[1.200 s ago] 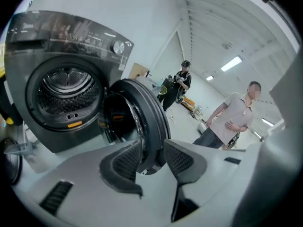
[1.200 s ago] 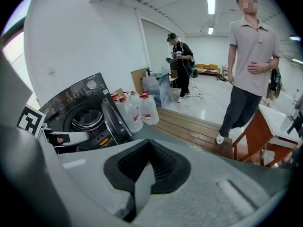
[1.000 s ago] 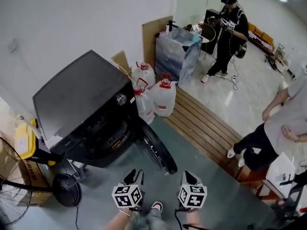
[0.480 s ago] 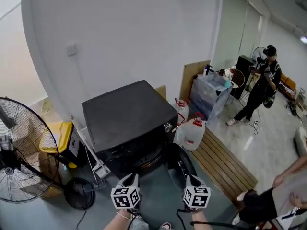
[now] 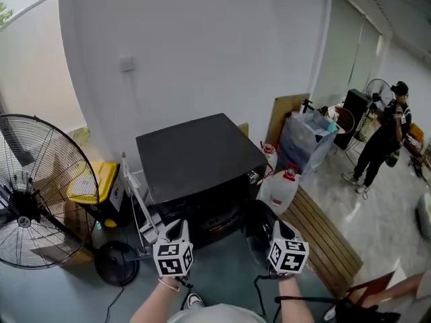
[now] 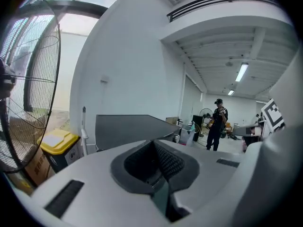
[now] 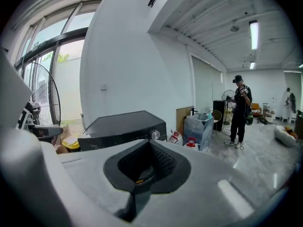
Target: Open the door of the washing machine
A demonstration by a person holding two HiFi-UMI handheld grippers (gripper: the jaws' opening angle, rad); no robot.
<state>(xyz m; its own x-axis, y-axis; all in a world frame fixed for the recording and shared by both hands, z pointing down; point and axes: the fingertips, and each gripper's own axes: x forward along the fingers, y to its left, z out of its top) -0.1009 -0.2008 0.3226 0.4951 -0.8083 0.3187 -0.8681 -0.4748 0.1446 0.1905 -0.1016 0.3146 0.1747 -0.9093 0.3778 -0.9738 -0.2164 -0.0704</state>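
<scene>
The black washing machine point(image 5: 195, 160) stands against the white wall, and its round door point(image 5: 259, 226) hangs open at the front right. Both grippers are held up in front of it and touch nothing. My left gripper point(image 5: 176, 229) is near the machine's front left corner; its jaws are closing, almost together, with nothing between them. My right gripper point(image 5: 281, 230) hovers by the open door, jaws together and empty. The left gripper view looks over the left gripper point(image 6: 156, 148) at the machine's top point(image 6: 128, 126). The right gripper view shows the right gripper point(image 7: 147, 150) and the control knob point(image 7: 154, 135).
A large floor fan point(image 5: 40, 194) and its round base point(image 5: 116, 262) stand at the left, beside a yellow-lidded bin point(image 5: 94, 184). Water jugs point(image 5: 279, 190) and a wrapped crate point(image 5: 306, 140) sit to the machine's right, next to a slatted wooden bench point(image 5: 323, 237). A person point(image 5: 384, 140) stands far right.
Both grippers have risen and drawn back from the machine while the head view tilted up toward the wall. The door stays open throughout.
</scene>
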